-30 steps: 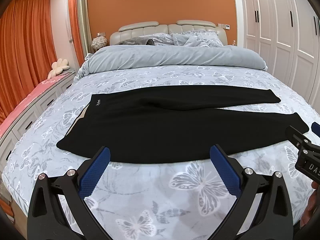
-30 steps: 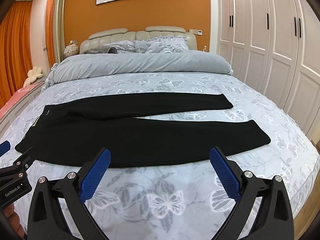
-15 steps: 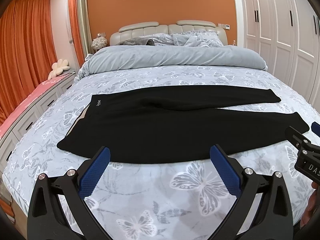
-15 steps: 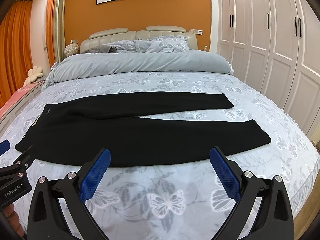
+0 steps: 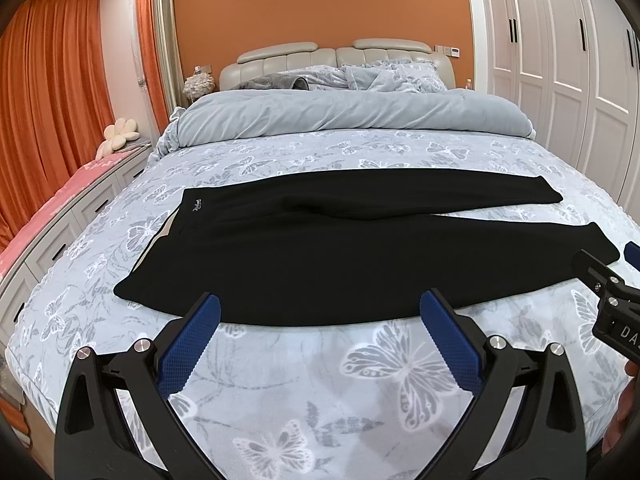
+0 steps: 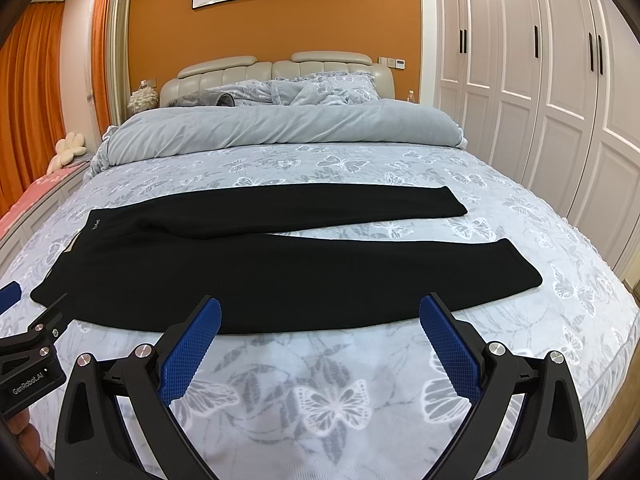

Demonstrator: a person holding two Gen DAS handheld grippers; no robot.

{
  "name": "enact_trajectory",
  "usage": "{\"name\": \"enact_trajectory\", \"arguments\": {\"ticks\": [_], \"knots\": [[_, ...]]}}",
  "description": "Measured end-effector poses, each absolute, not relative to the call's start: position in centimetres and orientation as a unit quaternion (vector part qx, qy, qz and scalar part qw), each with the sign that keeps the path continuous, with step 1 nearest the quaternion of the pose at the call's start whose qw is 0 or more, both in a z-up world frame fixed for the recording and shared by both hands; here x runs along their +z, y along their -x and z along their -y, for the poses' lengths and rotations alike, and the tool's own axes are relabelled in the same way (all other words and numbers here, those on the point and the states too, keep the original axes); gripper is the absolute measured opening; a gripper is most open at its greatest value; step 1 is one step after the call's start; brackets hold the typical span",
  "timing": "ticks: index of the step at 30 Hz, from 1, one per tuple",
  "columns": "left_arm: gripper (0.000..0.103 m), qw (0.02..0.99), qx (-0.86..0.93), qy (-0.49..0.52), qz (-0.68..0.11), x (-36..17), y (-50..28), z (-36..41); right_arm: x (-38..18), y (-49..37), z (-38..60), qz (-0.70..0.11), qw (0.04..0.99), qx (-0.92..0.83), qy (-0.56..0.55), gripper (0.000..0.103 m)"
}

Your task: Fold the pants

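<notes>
Right now I see black pants (image 5: 352,256) spread flat across my butterfly-print bedspread (image 5: 320,380), with both my left gripper (image 5: 320,332) and right gripper (image 6: 320,332) hovering wide apart, empty.

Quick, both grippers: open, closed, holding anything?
Left gripper: open, holding nothing, short of the black pants.
Right gripper: open, holding nothing.

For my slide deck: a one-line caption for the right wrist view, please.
Open right gripper poised above black pants spread flat, legs apart, on a butterfly-print bed.
</notes>
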State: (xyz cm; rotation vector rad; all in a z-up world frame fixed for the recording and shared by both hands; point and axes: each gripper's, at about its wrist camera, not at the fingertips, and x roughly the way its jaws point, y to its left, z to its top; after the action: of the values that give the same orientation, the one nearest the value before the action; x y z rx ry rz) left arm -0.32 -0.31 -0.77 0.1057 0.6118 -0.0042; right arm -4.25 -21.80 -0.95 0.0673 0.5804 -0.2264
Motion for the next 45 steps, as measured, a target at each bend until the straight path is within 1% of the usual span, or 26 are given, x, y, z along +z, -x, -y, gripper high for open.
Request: {"name": "enact_trajectory", "arguments": {"ticks": [18, 24, 28, 32, 34, 38, 39, 42, 45], "knots": [[0.098, 0.949, -0.011, -0.051, -0.312, -1.0, 0.0, 0.0, -1.3, 4.0, 21.9, -0.295, 0.949, -0.108, -0.030, 0.097], [0.098, 0.946, -0.035, -0.038, -0.319, 0.6, -2.7, -2.8, 0.1, 1.5, 27.1, -0.329, 0.940, -0.079, -0.046, 0.097], [0.098, 0.943, -0.029, -0.033, -0.329, 1.9, -7.9, -5.9, 0.7, -2.6, 34.0, -0.340, 0.933, -0.097, -0.063, 0.097], [0.098, 0.938, -0.010, -0.023, -0.345, 1.8, -16.5, -10.1, -0.5, -10.7, 41.1, -0.375, 0.918, -0.106, -0.071, 0.097], [0.098, 0.928, 0.001, 0.001, -0.373, 0.6, -23.0, -13.4, -1.4, -14.3, 44.7, -0.379, 0.914, -0.114, -0.085, 0.097], [0.098, 0.910, 0.052, 0.036, -0.410, -1.9, -31.7, -18.6, -3.7, -21.9, 51.1, -0.384, 0.907, -0.136, -0.107, 0.097], [0.098, 0.899, 0.059, 0.052, -0.430, -3.1, -34.6, -20.4, -4.4, -23.4, 52.3, -0.393, 0.902, -0.130, -0.119, 0.097], [0.098, 0.877, 0.066, 0.095, -0.466, -5.9, -39.1, -23.8, -7.0, -27.7, 55.2, -0.422, 0.887, -0.125, -0.142, 0.097], [0.098, 0.857, 0.077, 0.136, -0.491, -8.6, -42.3, -26.2, -8.8, -30.6, 55.9, -0.435, 0.883, -0.121, -0.129, 0.097]]}}
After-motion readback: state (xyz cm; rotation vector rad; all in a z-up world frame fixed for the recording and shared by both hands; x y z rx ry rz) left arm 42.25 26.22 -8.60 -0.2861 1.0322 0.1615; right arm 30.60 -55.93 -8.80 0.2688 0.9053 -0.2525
